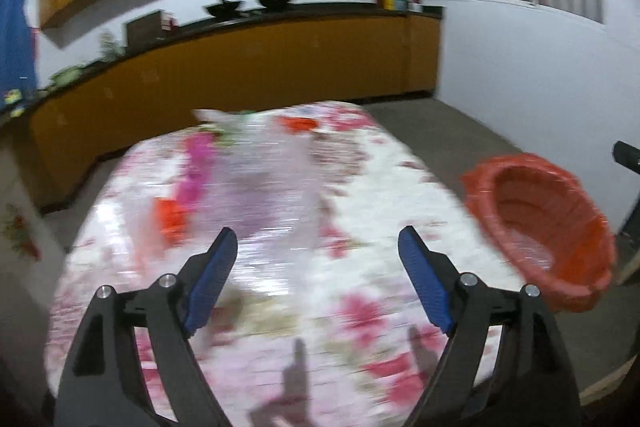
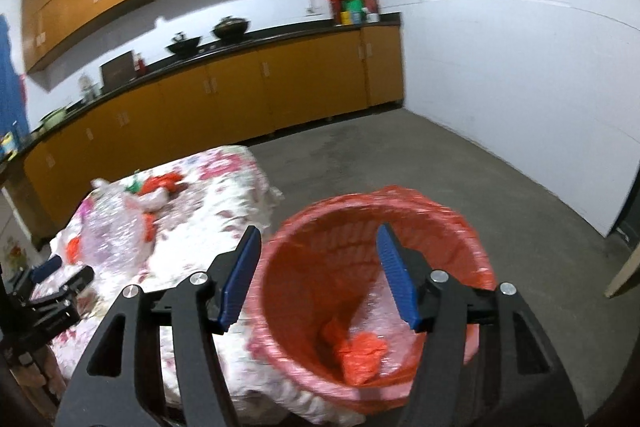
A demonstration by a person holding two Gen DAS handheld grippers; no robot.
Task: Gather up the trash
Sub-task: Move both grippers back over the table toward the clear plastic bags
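Right wrist view: the right claw (image 2: 318,273) is spread wide and empty, hovering directly over the red trash bin (image 2: 460,223). The bin is lined with a red bag and stands just beside the desk (image 2: 224,227), which carries a floral cloth. Crumpled red trash (image 2: 360,355) lies at the bottom of the bin. On the desk, beyond the bin, more scraps remain: a red piece (image 2: 72,247), a clear plastic bag (image 2: 108,227), and a red and white clump (image 2: 160,187) toward the desk's far end. The left claw (image 2: 60,279) shows at the desk's near edge, away from the bin.

Left wrist view, blurred: the left claw (image 1: 318,255) is spread and empty above the desk (image 1: 380,187). Ahead lie a red scrap (image 1: 172,215) and a pink wrapper (image 1: 196,167); another red piece (image 1: 298,123) sits at the far end. The bin (image 1: 560,291) stands off the desk's side. Yellow cabinets (image 1: 260,67) line the wall behind.
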